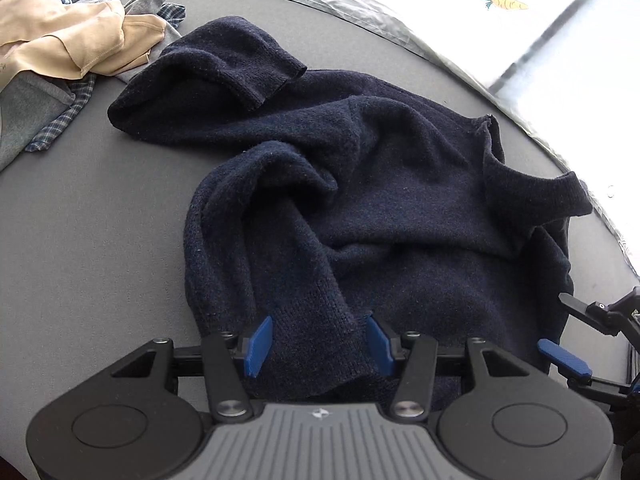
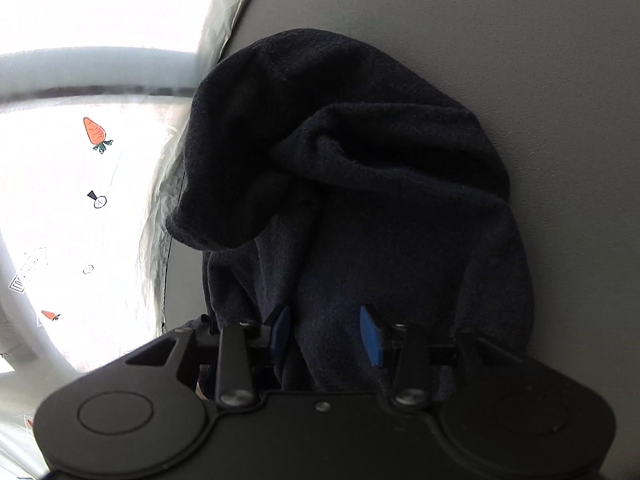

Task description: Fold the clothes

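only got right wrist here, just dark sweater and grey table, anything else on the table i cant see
observer: yes, a pile of other clothes, tan on top, lies on the grey table beyond the navy sweater.
operator: wheres the left gripper
observer: the left gripper is at the sweater's near edge, with a bunched fold filling the gap between its pads.
operator: where are the sleeves
observer: one sleeve lies crumpled at the far end, close beside that pile. I cannot pick out the other.
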`<action>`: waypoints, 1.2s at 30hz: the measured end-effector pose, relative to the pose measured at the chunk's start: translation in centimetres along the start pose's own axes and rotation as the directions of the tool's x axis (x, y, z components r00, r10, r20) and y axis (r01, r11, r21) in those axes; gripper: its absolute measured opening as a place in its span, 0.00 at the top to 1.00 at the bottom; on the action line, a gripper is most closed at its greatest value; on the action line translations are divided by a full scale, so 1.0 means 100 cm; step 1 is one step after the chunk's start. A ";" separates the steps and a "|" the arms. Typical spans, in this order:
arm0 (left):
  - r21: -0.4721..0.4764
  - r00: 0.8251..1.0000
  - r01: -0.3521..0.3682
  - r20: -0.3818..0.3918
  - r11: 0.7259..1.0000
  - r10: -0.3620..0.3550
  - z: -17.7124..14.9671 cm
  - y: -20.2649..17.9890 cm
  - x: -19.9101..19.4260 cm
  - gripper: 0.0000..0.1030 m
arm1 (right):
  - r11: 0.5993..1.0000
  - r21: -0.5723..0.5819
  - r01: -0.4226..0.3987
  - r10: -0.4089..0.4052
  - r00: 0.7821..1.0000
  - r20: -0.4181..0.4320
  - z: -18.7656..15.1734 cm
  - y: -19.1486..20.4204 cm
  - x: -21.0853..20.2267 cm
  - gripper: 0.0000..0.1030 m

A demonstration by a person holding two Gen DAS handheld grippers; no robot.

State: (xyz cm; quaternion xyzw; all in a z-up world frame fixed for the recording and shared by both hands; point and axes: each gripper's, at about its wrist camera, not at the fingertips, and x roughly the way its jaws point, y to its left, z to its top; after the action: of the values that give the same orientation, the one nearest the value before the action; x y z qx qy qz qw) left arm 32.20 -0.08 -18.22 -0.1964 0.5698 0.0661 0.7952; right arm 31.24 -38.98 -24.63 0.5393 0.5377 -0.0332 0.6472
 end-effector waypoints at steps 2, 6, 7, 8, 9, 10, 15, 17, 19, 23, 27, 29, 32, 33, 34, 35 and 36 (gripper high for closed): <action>-0.007 1.000 0.012 -0.009 1.000 -0.012 -0.007 0.006 -0.001 0.48 | 1.000 0.006 0.019 -0.019 1.000 0.005 -0.006 -0.011 -0.005 0.60; -0.020 0.999 0.025 -0.029 0.999 -0.025 -0.021 0.018 -0.003 0.48 | 0.998 0.034 0.054 -0.054 0.999 0.006 -0.015 -0.035 -0.011 0.60; -0.024 0.999 0.025 -0.035 0.999 -0.026 -0.023 0.021 -0.003 0.48 | 0.997 0.037 0.063 -0.063 0.998 0.007 -0.016 -0.040 -0.012 0.60; -0.033 0.999 0.024 -0.045 0.999 -0.026 -0.025 0.025 -0.002 0.48 | 0.997 0.040 0.073 -0.074 0.997 0.009 -0.017 -0.045 -0.012 0.60; -0.045 0.998 0.020 -0.055 0.999 -0.022 -0.027 0.029 -0.001 0.48 | 0.995 0.043 0.085 -0.085 0.996 0.012 -0.018 -0.050 -0.013 0.60; -0.057 0.998 0.017 -0.061 0.998 -0.021 -0.028 0.034 0.000 0.48 | 0.994 0.047 0.094 -0.094 0.995 0.013 -0.019 -0.055 -0.014 0.60; -0.112 0.997 0.051 -0.058 0.992 -0.058 -0.026 0.049 0.001 0.48 | 0.992 0.085 0.099 -0.101 0.995 0.022 -0.016 -0.078 -0.020 0.59; -0.100 0.998 0.058 -0.032 0.993 -0.061 -0.022 0.047 -0.003 0.48 | 0.991 0.093 0.094 -0.098 0.995 0.030 -0.014 -0.085 -0.024 0.59; -0.077 0.998 0.066 -0.006 0.995 -0.067 -0.018 0.043 -0.005 0.46 | 0.992 0.089 0.093 -0.097 0.994 0.045 -0.014 -0.091 -0.031 0.59; -0.056 0.997 0.071 0.013 0.996 -0.070 -0.011 0.037 -0.005 0.42 | 0.987 0.078 0.140 -0.146 0.986 0.076 -0.018 -0.090 -0.027 0.53; -0.102 0.997 0.074 -0.022 0.992 -0.077 -0.012 0.044 0.002 0.41 | 0.985 0.095 0.144 -0.151 0.987 0.063 -0.018 -0.098 -0.028 0.53; -0.148 0.997 0.063 -0.031 0.987 -0.068 -0.012 0.051 0.003 0.41 | 0.986 0.102 0.131 -0.137 0.989 0.049 -0.019 -0.102 -0.028 0.53; -0.209 0.995 0.095 0.001 0.973 -0.097 -0.009 0.063 -0.003 0.42 | 0.986 0.110 0.122 -0.126 0.992 0.027 -0.020 -0.103 -0.021 0.53; -0.226 0.994 0.106 0.008 0.968 -0.107 -0.007 0.066 -0.005 0.42 | 0.986 0.111 0.122 -0.125 0.992 0.019 -0.020 -0.103 -0.019 0.53; -0.242 0.993 0.117 0.015 0.963 -0.116 -0.005 0.070 -0.006 0.42 | 0.986 0.113 0.121 -0.122 0.992 0.010 -0.021 -0.104 -0.018 0.53; -0.257 0.992 0.127 0.022 0.958 -0.125 -0.004 0.073 -0.007 0.41 | 0.986 0.115 0.119 -0.120 0.993 0.002 -0.022 -0.105 -0.016 0.53; -0.277 0.990 0.140 0.025 0.950 -0.139 -0.003 0.076 -0.006 0.41 | 0.986 0.116 0.121 -0.122 0.993 0.000 -0.022 -0.105 -0.016 0.53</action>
State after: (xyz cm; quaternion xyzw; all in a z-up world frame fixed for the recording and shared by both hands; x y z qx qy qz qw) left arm 29.26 6.87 -19.55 -0.3460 0.5373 0.0897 0.7639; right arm 22.61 -42.61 -30.10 0.5420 0.5644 -0.1056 0.6137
